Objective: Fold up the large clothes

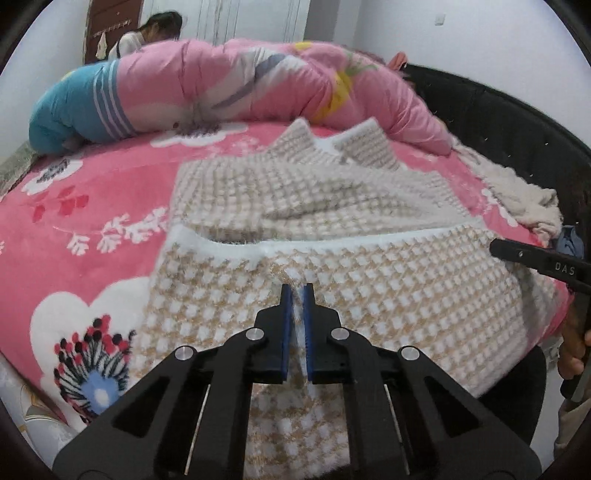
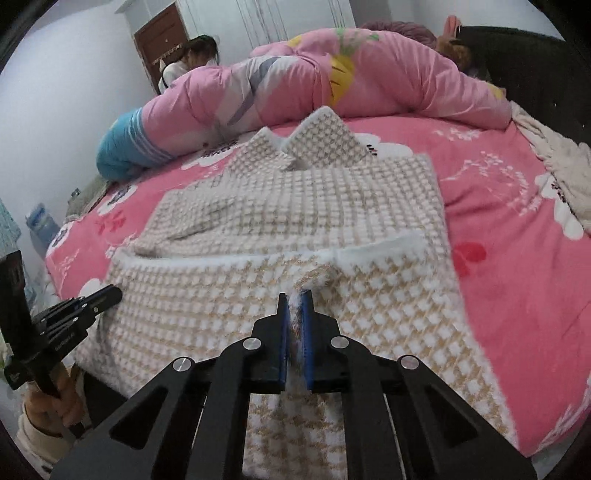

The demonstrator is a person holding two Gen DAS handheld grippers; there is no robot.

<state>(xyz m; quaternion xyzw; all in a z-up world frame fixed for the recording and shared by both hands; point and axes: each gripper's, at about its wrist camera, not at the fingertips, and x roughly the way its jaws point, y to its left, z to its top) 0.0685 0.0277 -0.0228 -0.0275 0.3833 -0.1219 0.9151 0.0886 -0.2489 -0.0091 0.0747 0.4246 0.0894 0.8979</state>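
A large beige-and-white checked fleece garment (image 1: 306, 199) (image 2: 295, 206) lies spread on the pink flowered bed, its near part hanging over the bed's front edge. My left gripper (image 1: 297, 290) is shut on a pinch of the garment's near hem, left of its middle. My right gripper (image 2: 295, 295) is shut on the same hem further right, with fuzzy fabric squeezed between the blue pads. Each gripper shows in the other's view: the right one (image 1: 535, 262) at the far right edge, the left one (image 2: 92, 301) at the lower left, held by a hand.
A rolled pink and blue quilt (image 1: 221, 88) (image 2: 295, 81) lies across the far side of the bed. A person (image 1: 147, 35) sits behind it. A pale fluffy cloth (image 1: 524, 199) lies at the right by the dark headboard (image 1: 509, 122). A water bottle (image 2: 40, 221) stands left of the bed.
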